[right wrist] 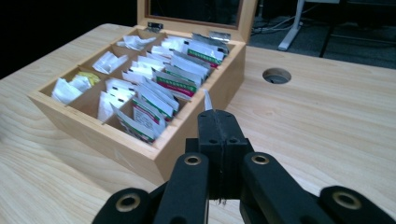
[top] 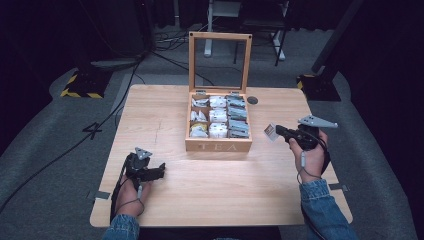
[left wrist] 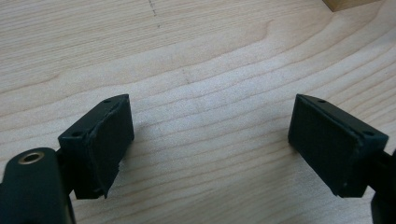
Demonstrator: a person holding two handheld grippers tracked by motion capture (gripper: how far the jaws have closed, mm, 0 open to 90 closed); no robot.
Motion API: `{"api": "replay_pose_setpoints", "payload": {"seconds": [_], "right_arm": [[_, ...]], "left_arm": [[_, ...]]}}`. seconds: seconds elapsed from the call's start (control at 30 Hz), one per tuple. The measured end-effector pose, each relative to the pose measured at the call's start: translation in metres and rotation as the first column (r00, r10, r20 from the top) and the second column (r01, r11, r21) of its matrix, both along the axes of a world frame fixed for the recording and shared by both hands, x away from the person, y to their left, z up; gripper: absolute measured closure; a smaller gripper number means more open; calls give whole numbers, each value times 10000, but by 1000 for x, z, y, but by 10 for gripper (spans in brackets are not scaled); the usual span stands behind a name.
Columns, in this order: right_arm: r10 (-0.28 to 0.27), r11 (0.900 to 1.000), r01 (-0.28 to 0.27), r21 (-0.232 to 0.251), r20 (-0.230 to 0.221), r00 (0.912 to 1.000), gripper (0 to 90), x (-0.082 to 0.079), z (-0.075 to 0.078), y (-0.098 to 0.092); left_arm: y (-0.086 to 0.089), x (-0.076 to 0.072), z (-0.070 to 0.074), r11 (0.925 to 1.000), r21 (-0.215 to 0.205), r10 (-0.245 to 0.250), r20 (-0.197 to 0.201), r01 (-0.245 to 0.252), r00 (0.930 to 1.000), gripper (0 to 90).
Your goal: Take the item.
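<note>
An open wooden tea box [top: 218, 145] stands at the table's middle, its glass lid [top: 220, 61] upright behind it. Its compartments hold several tea packets [right wrist: 175, 84] and white sachets [right wrist: 108, 61]. Just right of the box, my right gripper [top: 278, 131] is shut on a small tea packet [top: 270, 133]. In the right gripper view that packet [right wrist: 207, 99] shows edge-on above the closed jaws [right wrist: 218, 116]. My left gripper [top: 161, 170] rests low at the table's front left. Its jaws stand wide apart over bare wood [left wrist: 210, 140], with nothing between them.
A round cable hole [top: 252, 100] sits in the wooden table [top: 165, 115] right of the box's back corner. Beyond the table lie dark floor, cables and stand legs [top: 280, 45]. A corner of the box [left wrist: 348, 3] shows far ahead of the left gripper.
</note>
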State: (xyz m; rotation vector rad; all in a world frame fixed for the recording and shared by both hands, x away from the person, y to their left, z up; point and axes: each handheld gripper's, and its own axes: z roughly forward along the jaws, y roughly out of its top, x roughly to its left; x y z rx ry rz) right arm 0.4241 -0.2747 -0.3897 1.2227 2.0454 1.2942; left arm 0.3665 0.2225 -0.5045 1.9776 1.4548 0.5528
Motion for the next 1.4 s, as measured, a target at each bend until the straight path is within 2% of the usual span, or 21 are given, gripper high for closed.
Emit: {"api": "replay_pose_setpoints", "payload": {"seconds": [0.3, 0.63, 1.07, 1.13, 1.23, 1.4], "right_arm": [[-315, 9993, 296, -245, -816, 9962, 900, 12, -23, -11], [-569, 9982, 529, -278, -1684, 9841, 900, 21, -45, -21], [-756, 9970, 700, -333, -2191, 9728, 896, 26, -60, -29], [-770, 9970, 741, -213, -2341, 9691, 852, 27, -62, -30], [-786, 9969, 781, -113, -2365, 9684, 811, 28, -65, -32], [-931, 9952, 973, 65, -2314, 9684, 643, 31, -69, -35]], "left_arm": [[0, 0, 0, 10000, 5, 2, 2, -2, 10000, 146], [0, 0, 0, 10000, 3, -1, 1, 1, 10000, 146], [0, 0, 0, 10000, -1, 1, 2, -1, 10000, 146], [0, 0, 0, 10000, 1, 0, 2, 0, 10000, 146], [0, 0, 0, 10000, -2, 0, -2, 0, 10000, 146], [0, 0, 0, 10000, 2, -2, -2, 2, 10000, 146]]}}
